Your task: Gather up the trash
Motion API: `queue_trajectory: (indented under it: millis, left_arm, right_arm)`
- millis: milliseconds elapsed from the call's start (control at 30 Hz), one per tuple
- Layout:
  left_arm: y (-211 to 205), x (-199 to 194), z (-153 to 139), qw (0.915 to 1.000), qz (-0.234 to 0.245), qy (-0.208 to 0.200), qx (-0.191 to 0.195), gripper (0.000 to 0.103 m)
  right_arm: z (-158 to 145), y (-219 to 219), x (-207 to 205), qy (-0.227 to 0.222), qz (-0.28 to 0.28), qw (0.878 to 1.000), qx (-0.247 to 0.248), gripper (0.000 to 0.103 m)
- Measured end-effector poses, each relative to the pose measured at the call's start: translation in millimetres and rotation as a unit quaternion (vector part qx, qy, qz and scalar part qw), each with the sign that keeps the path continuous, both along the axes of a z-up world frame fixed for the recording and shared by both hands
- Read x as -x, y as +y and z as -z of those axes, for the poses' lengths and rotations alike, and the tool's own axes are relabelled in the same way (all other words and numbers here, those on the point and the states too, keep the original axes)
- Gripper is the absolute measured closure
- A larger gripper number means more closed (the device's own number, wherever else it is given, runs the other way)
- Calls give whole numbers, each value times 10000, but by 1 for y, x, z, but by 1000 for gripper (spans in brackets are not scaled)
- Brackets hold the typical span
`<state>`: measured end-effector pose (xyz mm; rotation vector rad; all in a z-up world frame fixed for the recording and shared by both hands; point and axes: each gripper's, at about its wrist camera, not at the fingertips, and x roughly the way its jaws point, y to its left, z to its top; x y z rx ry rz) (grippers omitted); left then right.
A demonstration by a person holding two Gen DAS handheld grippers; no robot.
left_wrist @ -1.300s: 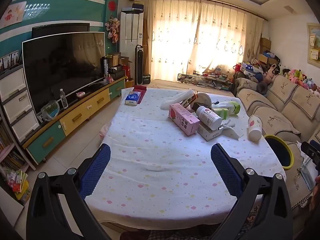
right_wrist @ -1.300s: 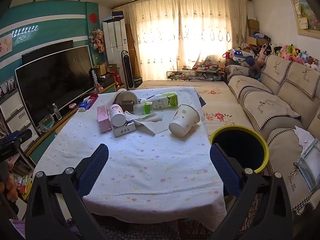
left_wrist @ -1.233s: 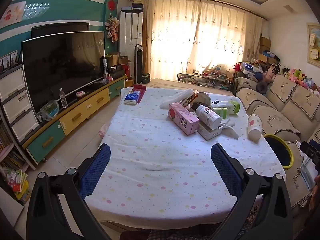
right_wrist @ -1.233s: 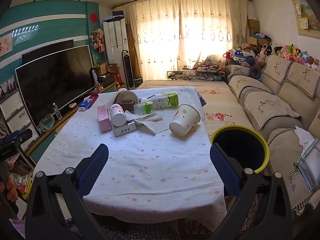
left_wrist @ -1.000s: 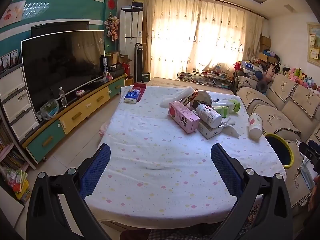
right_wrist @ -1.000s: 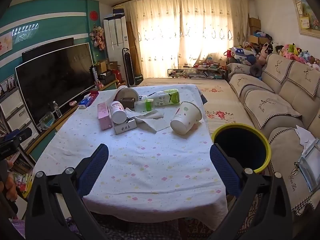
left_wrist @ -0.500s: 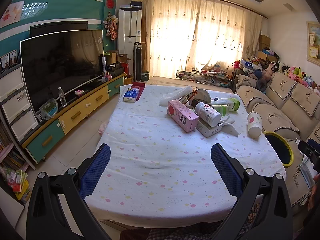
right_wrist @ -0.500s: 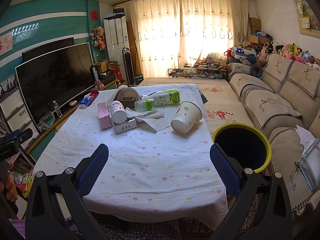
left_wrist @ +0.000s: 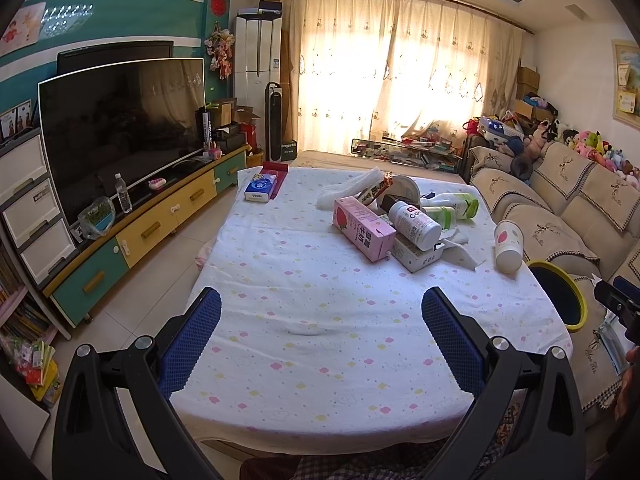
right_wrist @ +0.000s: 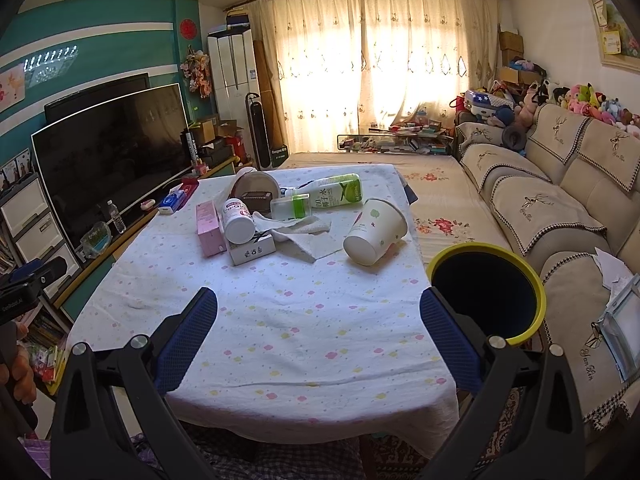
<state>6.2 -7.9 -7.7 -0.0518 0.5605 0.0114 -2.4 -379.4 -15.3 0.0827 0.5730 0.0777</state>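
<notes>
- The left claw (left_wrist: 320,320) hovers over the near end of the desk (left_wrist: 320,340), its blue-padded fingers spread wide with nothing between them.
- The right claw (right_wrist: 318,320) hangs over the same near end, likewise spread wide and empty.
- The desk wears a white cloth dotted with small coloured shapes.
- The trash sits in a cluster toward the far half of the desk, well apart from both claws.
- A pink carton (left_wrist: 363,229) lies on its side at the cluster's left edge.
- A white bottle (left_wrist: 414,225) with a white cap lies across a small white box (left_wrist: 418,254), just beside the carton.
- A crumpled white tissue (right_wrist: 306,234) spreads out beside the box.
- A green-labelled bottle (right_wrist: 334,192) lies on its side behind the tissue, with a smaller green-capped container (right_wrist: 291,206) touching it.
- A paper cup (right_wrist: 374,232) lies tipped over near the desk's right edge, its base toward the right wrist camera.
- A yellow-rimmed bin (right_wrist: 538,304) with a dark inside stands off the desk's right side, between the desk and the sofa (right_wrist: 560,208).
- A blue tissue pack (left_wrist: 261,192) lies at the far left corner of the desk.
</notes>
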Motion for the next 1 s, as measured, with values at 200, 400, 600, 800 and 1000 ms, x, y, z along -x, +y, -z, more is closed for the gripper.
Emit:
queue_trajectory:
  millis: [200,400,600,800,1000]
  left_arm:
    - [-2,0,0,10000,-5,6,-7,4]
    - [-3,-1,1,10000,-4,6,-18,4]
    - [-3,-2,5,10000,5,34,-17,4]
    - [-7,-2,10,10000,15,46,-24,4]
    - [-5,-2,8,10000,-11,43,-7,4]
  right_arm:
    - [0,-1,0,8,-1,10000,-2,6]
    - [1,0,0,18,-12,10000,-12,6]
    - [2,0,0,26,-10,10000,-17,6]
    - [3,0,0,44,-10,10000,-23,6]
    - [5,0,-1,58,-11,10000,-32,6]
